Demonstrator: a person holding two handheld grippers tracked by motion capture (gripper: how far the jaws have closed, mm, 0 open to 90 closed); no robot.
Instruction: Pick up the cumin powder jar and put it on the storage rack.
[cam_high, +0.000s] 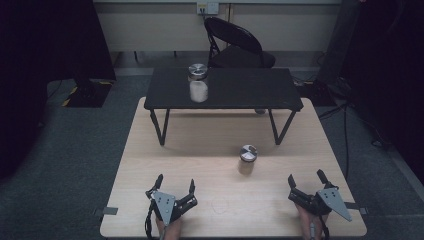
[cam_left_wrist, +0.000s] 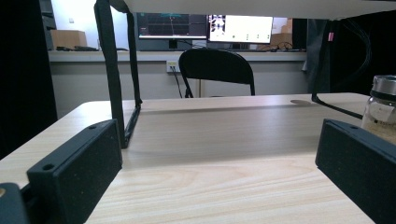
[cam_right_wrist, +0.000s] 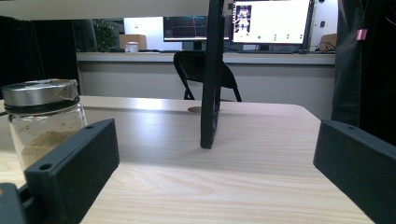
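From the high view, a light wooden bench (cam_high: 150, 200) carries a small black stand (cam_high: 225, 90) on thin legs toward its far side. A jar (cam_high: 198, 83) with a metal lid and pale contents stands on top of the stand near its left part. A second, smaller jar (cam_high: 247, 159) with a metal lid stands on the bench itself, in front of the stand and right of centre. The left hand-held gripper (cam_high: 175, 184) rests near the front edge at the left with its jaws spread and nothing between them; the right hand-held gripper (cam_high: 306, 177) sits near the front edge at the right, likewise spread and empty. A black folding chair (cam_high: 235, 42) stands beyond the bench. In the left gripper view, the two black jaws stand wide apart over bare wood, a leg of the stand (cam_left_wrist: 114, 74) rises ahead at the left, and the small jar (cam_left_wrist: 383, 112) shows at the right edge, behind the right jaw. In the right gripper view, the jaws are again wide apart, the small jar (cam_right_wrist: 44, 119) with tan powder stands just behind the left jaw, and a stand leg (cam_right_wrist: 211, 74) rises straight ahead. Monitors (cam_right_wrist: 271, 21) glow on a counter behind the chair.
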